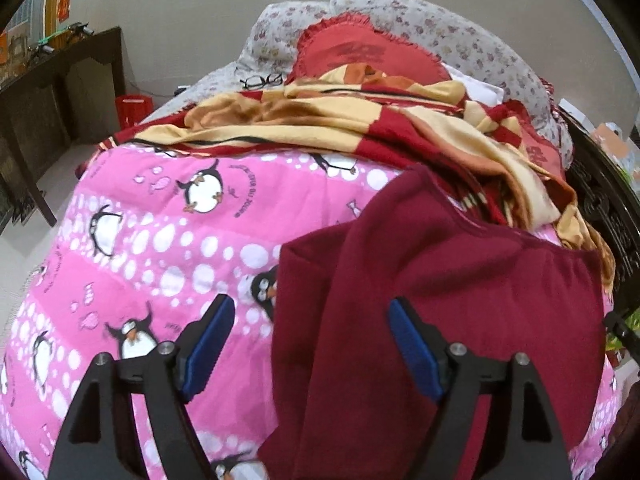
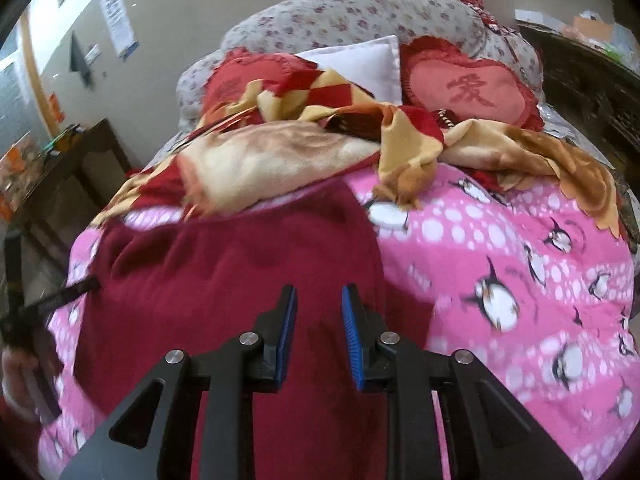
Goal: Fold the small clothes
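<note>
Two hand-held grippers are held above a dark red garment that is spread on the pink penguin-print quilt of a bed, presumably so that a flat, soft surface is offered for folding. The left hand-held gripper is seen with its jaws spread wide, one finger over the quilt and the other over the cloth, so the garment's left edge is straddled; nothing is gripped. This placement is judged to suit a pinch on that edge. The right hand-held gripper is held over the middle of the garment with a narrow gap between its blue pads, and no cloth is caught between them. A red and yellow blanket is bunched further up the bed, its edge just touching the garment's far side, with heart-shaped cushions behind.
</note>
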A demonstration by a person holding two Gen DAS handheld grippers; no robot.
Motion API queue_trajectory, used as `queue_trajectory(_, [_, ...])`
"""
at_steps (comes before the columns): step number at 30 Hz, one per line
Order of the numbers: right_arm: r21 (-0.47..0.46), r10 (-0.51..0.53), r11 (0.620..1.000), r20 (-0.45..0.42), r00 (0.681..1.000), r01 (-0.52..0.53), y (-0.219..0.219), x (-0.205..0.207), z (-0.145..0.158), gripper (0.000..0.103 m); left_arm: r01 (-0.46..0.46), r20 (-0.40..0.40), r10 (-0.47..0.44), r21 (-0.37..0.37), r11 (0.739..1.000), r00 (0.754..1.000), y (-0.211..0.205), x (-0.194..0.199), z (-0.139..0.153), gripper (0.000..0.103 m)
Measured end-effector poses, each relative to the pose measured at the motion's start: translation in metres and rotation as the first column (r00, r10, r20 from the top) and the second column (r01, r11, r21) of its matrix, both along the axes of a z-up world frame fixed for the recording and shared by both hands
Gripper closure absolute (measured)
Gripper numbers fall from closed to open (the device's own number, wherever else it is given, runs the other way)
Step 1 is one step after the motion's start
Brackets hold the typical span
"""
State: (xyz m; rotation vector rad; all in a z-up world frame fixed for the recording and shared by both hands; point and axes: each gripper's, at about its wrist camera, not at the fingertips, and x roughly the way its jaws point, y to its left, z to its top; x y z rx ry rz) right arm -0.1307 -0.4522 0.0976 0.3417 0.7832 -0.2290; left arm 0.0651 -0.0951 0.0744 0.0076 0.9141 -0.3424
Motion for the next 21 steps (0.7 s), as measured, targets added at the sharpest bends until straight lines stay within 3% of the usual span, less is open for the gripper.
queue_trajectory(6, [-0.003, 0.014, 1.000, -0.085, 0.996, -0.015, 0.001, -0.006, -0.030, 0.053, 0.008, -0.016, -0.007, 0.007, 1.000, 1.000, 0.015, -0.031, -0.006, 0.020])
queue_trajectory(12, [-0.011, 0.021, 1.000, -0.071, 0.997, -0.022, 0.013, -0.003, -0.003, 0.053, -0.009, -0.050, 0.009, -0.001, 1.000, 0.999, 0.030, -0.054, -0.016, 0.020])
queue_trajectory(16, [-0.026, 0.058, 0.998, -0.068, 0.996, -0.060, 0.033, -0.007, -0.001, 0.053, -0.007, -0.047, 0.007, 0.008, 1.000, 0.999, 0.035, -0.061, -0.018, 0.020])
queue_trajectory(21, [0.035, 0.028, 0.999, -0.130, 0.991, -0.024, 0.028, -0.011, -0.030, 0.053, -0.005, -0.047, 0.006, 0.007, 1.000, 0.999, 0.041, -0.068, -0.019, 0.020])
